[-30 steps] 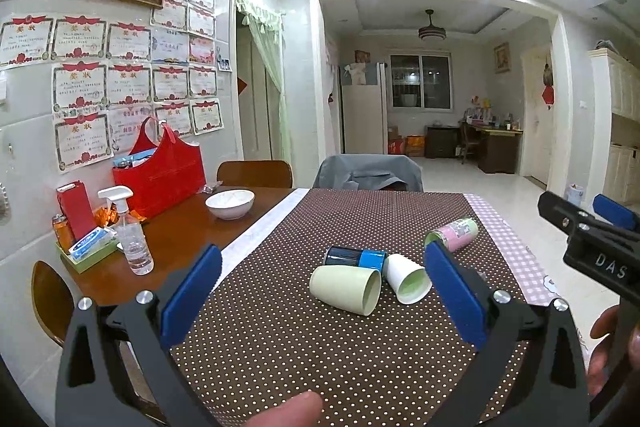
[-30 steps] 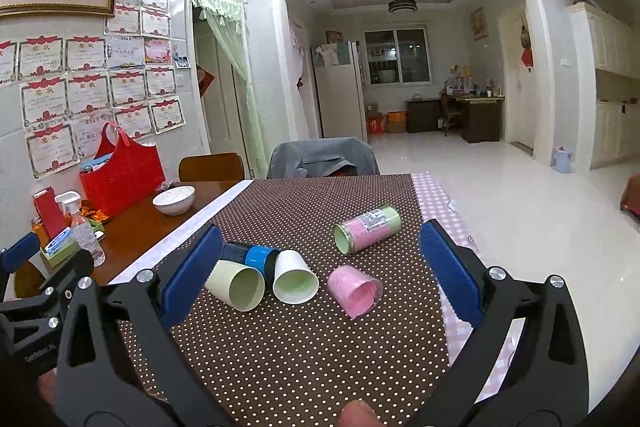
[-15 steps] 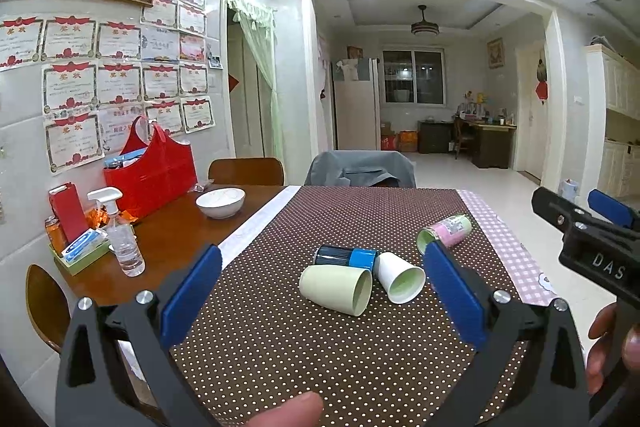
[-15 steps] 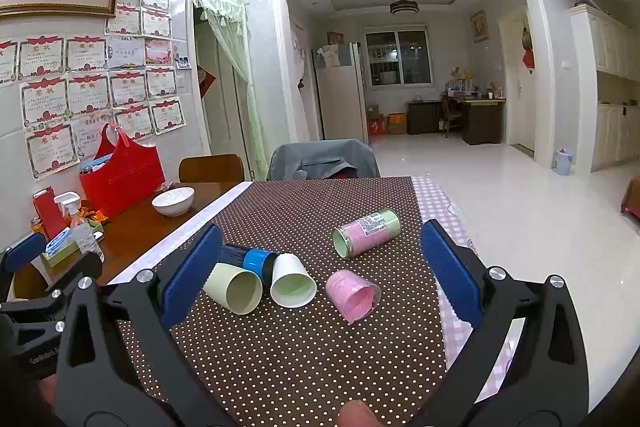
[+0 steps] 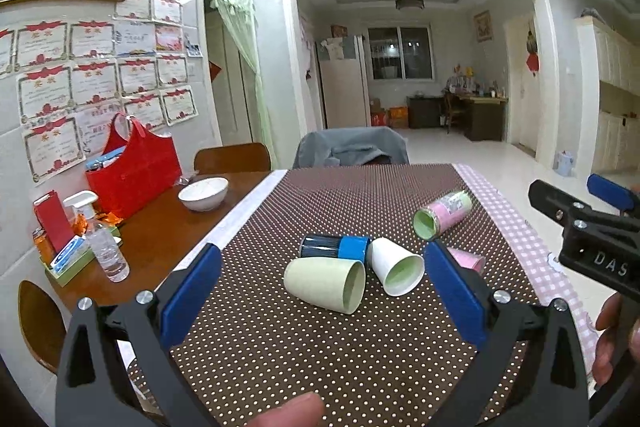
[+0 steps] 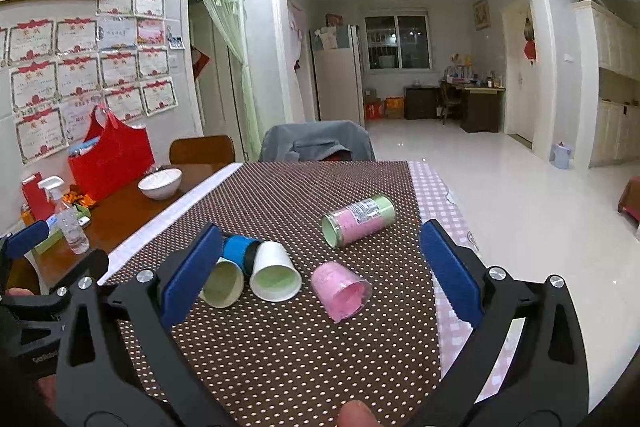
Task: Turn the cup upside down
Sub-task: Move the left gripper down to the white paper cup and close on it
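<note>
On the dotted brown tablecloth (image 5: pixel 304 339) five cups lie on their sides, none yet flipped. Your left gripper (image 5: pixel 320 287) and right gripper (image 6: pixel 318 269) both hover with jaws wide and empty. The pale green cup (image 5: pixel 324 283) lies nearest your left; approach squarely across its wall, since it will likely roll against the white cup (image 5: pixel 394 271) just beside it.

Right gripper (image 6: pixel 320 267) jaws wide apart over dotted cloth (image 6: pixel 280 347). Five cups on their sides: pink cup (image 6: pixel 340 291), white cup (image 6: pixel 274 277), pale green cup (image 6: pixel 222 281), blue cup (image 6: pixel 238 249), labelled pink-green cup (image 6: pixel 360 221). Left gripper (image 6: pixel 36 267) at left edge.
</note>
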The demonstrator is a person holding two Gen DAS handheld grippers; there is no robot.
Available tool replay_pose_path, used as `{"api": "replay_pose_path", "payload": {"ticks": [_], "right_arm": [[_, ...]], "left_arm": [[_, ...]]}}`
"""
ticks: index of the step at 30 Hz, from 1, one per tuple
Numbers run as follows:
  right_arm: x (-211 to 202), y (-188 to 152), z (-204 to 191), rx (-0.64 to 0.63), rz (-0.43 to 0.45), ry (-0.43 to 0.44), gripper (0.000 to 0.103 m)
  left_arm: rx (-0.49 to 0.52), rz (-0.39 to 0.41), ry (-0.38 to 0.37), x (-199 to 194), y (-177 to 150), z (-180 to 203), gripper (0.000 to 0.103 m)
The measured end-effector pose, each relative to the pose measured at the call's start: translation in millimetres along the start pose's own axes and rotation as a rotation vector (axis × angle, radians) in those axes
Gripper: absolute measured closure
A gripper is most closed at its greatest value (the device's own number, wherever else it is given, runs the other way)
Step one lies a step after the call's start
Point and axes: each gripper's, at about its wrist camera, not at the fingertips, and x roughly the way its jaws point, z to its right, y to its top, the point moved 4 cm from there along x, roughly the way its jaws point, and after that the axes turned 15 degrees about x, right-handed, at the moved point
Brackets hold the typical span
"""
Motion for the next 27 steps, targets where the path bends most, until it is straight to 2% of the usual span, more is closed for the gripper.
{"api": "replay_pose_path", "payload": {"ticks": [5,10,20,27], "right_arm": [[25.3,1.5,14.2,0.003,-0.048,-0.025,0.006],[47.3,2.3,31.2,0.024,-0.093,-0.053,0.006],[90.9,3.5,50.3,0.065,-0.176,-0.103,0.006],[115.4,11.5,58.5,0.071,-0.217,-0.110,0.006]], "left_arm": [[0.023,-0.050,-0.032,34.5,6.2,9.3,0.004],[0.097,-0.088,-0.057,70.5,15.4,18.0,0.004],[0.238,-0.221,-0.169,146.2,13.8,33.4,0.004],[0.165,-0.326,-0.301,181.0,14.3,59.8,0.004]]}}
